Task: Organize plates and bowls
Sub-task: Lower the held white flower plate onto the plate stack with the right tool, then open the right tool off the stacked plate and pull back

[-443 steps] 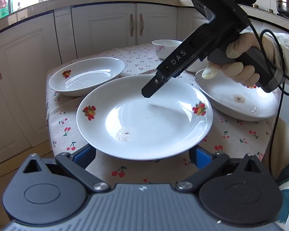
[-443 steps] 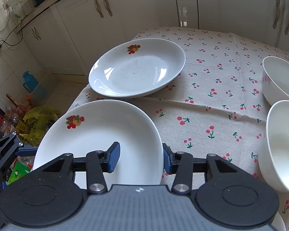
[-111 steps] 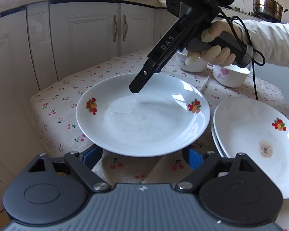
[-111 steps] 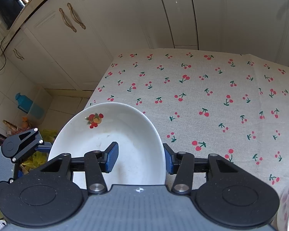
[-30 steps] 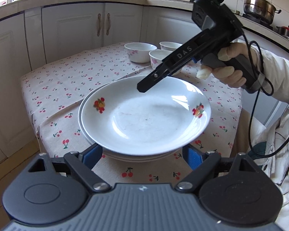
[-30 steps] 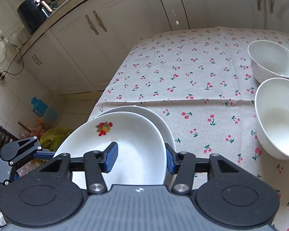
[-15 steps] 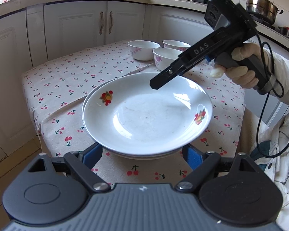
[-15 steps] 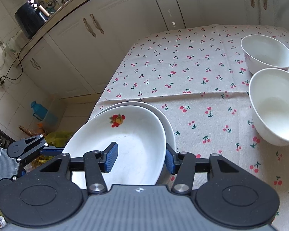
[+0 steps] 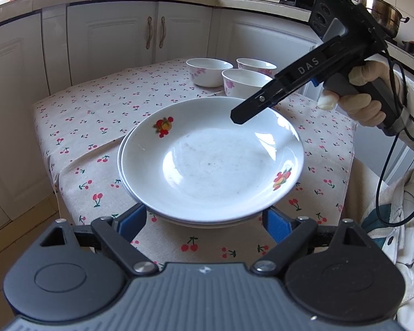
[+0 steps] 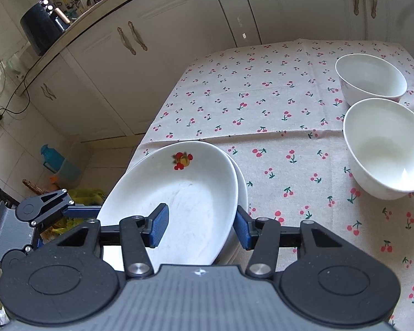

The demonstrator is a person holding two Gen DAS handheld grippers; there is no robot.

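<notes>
A white plate with fruit prints [image 9: 211, 162] lies on top of a stack of plates [image 9: 124, 171] at the table's near edge. It also shows in the right wrist view [image 10: 179, 193]. My left gripper [image 9: 204, 222] is open, its blue pads on either side of the plate's near rim. My right gripper [image 10: 200, 227] is open astride the plate's other rim, one finger over the plate, one outside. In the left wrist view the right gripper's fingers [image 9: 251, 107] hang over the plate's far rim. Three white bowls [image 9: 243, 82] stand at the back.
The table carries a cherry-print cloth [image 9: 110, 110]. White cabinets [image 9: 151, 35] stand behind it. The floor beside the table holds a blue jug [image 10: 51, 157] and bags. Two of the bowls [image 10: 383, 143] sit to the right of the stack.
The top plate came down onto the stack. The right gripper's jaws have widened around the rim and it has drawn back slightly to the right.
</notes>
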